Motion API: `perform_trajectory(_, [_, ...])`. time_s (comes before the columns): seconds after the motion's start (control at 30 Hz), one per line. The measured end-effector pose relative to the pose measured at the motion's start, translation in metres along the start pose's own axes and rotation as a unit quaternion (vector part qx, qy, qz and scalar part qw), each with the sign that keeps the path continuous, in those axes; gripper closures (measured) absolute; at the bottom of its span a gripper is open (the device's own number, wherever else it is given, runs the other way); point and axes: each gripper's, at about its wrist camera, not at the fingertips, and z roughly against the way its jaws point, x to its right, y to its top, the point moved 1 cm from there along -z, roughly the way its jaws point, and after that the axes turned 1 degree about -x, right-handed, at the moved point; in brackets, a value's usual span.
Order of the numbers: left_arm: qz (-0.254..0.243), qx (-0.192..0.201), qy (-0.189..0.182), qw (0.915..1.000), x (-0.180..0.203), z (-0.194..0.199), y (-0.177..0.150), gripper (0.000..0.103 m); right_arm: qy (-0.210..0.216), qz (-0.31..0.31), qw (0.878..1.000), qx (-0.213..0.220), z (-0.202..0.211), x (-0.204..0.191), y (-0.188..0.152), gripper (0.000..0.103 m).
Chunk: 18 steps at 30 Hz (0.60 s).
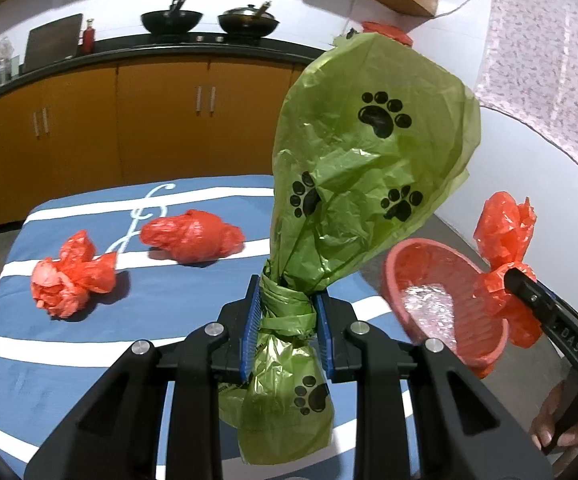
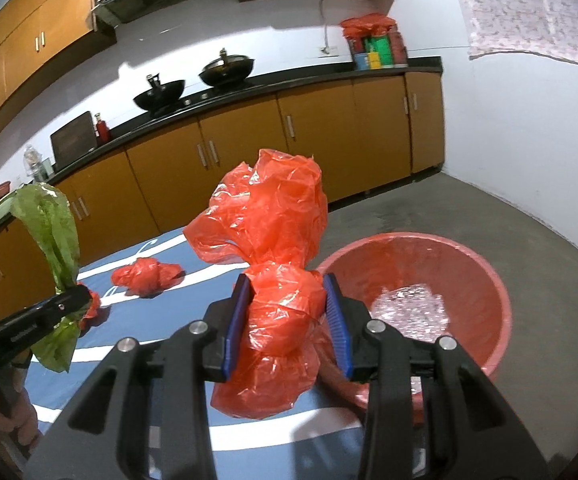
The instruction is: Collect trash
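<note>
Two grippers clamped on bags, left gripper (image 1: 287,320) green bag (image 1: 369,152), right gripper (image 2: 287,320) red bag (image 2: 273,240), basin (image 2: 497,280) beside cloth edge, bare floor (image 2: 489,208) beyond.

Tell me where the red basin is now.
The red basin stands on the floor right of the blue striped cloth, just beyond the red bag in the right tongs.

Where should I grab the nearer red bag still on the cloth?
Grip the red bag at its twisted neck, where it pinches narrow between the crumpled body and the flared tail. Come from above, jaws across the neck: it lies flat on the cloth, clear of the other bag.
</note>
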Motion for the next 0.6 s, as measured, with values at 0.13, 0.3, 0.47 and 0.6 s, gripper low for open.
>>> perform_trajectory(0.13, [-0.012, -0.001, -0.014, 0.9998, 0.018, -0.002, 0.000, 0.078, -0.015, -0.008, 1.000, 0.003, 0.005, 0.017, 0.000, 0.066])
perform_trajectory(0.3, [-0.025, -0.006, -0.030, 0.9992, 0.039, -0.008, -0.003, 0.078, -0.028, -0.019, 0.999, 0.005, 0.006, 0.034, 0.001, 0.066])
perform_trajectory(0.47, [-0.036, -0.013, -0.045, 0.9983, 0.056, -0.015, -0.005, 0.078, -0.043, -0.030, 0.999, 0.007, 0.007, 0.050, 0.001, 0.066])
perform_trajectory(0.6, [-0.043, -0.019, -0.058, 0.9972, 0.070, -0.021, -0.006, 0.078, -0.055, -0.039, 0.998, 0.006, 0.006, 0.064, 0.000, 0.066])
